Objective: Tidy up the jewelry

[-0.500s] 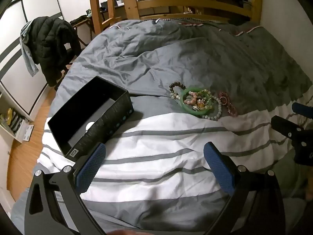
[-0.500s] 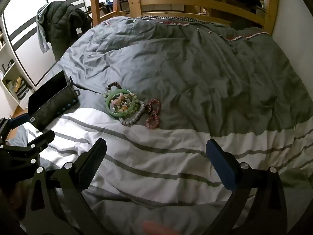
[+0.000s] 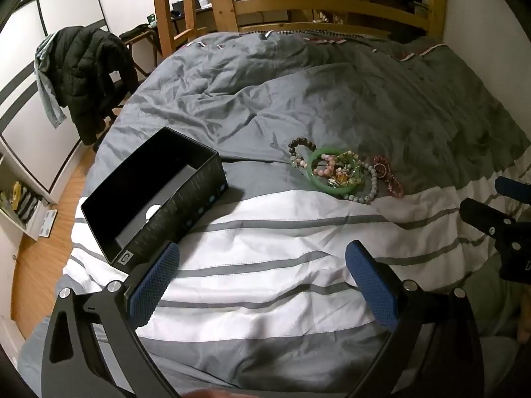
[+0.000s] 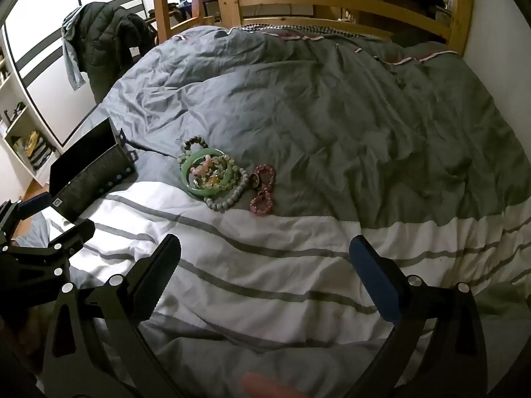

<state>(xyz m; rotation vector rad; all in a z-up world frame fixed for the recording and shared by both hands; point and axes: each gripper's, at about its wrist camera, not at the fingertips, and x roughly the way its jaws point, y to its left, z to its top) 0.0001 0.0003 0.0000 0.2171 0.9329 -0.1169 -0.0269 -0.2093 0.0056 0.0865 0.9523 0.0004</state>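
A pile of jewelry lies on the bed's duvet: a green bangle [image 3: 314,175] [image 4: 199,192] with small bead bracelets inside it, a grey bead bracelet [image 3: 371,189] [image 4: 232,199], a pink bead bracelet [image 3: 393,182] [image 4: 264,195] and a dark bead bracelet [image 3: 300,144] [image 4: 194,142]. An open black box [image 3: 186,199] [image 4: 93,179] stands left of the pile. My left gripper [image 3: 262,265] is open and empty, above the white striped part, short of the box and pile. My right gripper [image 4: 264,258] is open and empty, nearer than the pile.
The grey and white striped duvet [image 3: 265,265] covers the bed. A wooden bed frame [image 3: 298,3] stands at the far end. A dark jacket on a chair [image 3: 86,76] and shelves [image 3: 20,199] are at the left, past the bed's edge.
Both grippers have stayed open and nearly still; the views have shifted very slightly. The jewelry and the box have not moved.
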